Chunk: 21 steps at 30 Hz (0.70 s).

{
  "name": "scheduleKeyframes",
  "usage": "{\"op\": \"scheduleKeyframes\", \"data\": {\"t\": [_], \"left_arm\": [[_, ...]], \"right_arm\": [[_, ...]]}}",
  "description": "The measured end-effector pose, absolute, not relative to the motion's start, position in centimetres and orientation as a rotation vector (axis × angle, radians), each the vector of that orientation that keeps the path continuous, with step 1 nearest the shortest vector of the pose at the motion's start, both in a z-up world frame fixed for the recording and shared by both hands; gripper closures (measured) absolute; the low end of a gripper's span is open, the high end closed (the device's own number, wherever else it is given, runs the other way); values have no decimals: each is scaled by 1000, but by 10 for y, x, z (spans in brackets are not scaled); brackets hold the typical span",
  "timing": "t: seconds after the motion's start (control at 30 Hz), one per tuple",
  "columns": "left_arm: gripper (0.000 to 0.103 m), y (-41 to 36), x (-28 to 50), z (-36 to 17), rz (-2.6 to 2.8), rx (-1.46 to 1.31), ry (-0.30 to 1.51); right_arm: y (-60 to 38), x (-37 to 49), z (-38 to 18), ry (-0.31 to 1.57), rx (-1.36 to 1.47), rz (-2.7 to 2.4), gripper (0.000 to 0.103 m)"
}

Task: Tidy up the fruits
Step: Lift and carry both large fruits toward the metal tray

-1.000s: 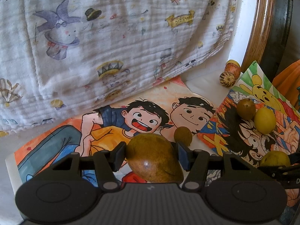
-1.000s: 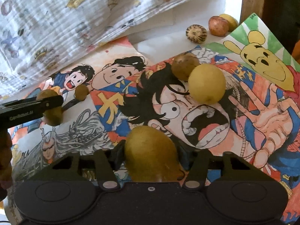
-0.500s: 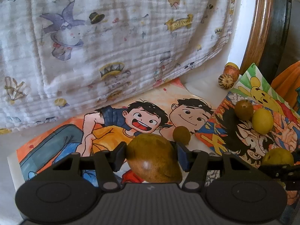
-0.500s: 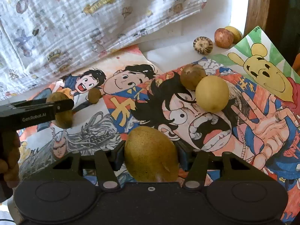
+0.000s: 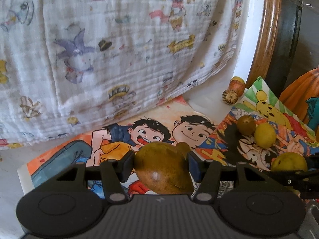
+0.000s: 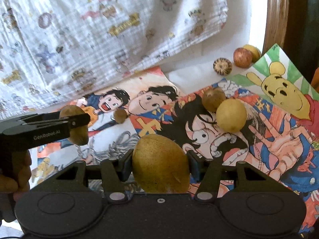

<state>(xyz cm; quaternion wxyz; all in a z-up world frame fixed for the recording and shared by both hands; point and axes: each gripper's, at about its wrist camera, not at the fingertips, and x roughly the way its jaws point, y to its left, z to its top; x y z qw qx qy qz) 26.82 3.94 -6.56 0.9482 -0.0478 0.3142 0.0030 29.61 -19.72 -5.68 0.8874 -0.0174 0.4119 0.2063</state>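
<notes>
While both tools are raised above the cartoon drawings (image 6: pixel 151 107), the left hand-held gripper (image 5: pixel 160 160) is clamped on a brownish-green mango (image 5: pixel 162 167) and the right hand-held gripper (image 6: pixel 159 162) is clamped on a yellow-green pear (image 6: pixel 160 164). A brown round fruit (image 6: pixel 213 99) and a yellow lemon (image 6: pixel 231 115), touching, are seen on the right-hand drawing. A small brown fruit (image 6: pixel 120 116) lies on the left one. Far right, a striped ball (image 6: pixel 222 67) and a red apple (image 6: pixel 242 57) are set near a wooden frame (image 5: pixel 265 39).
</notes>
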Motion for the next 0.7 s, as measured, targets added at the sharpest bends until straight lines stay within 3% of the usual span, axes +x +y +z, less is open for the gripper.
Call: {"op": "scheduleKeyframes", "data": {"t": [0.7], "left_arm": [[43,12,169,1,-44,-73,513]], "right_arm": [[-213,187,30,672,-20,453,45]]}}
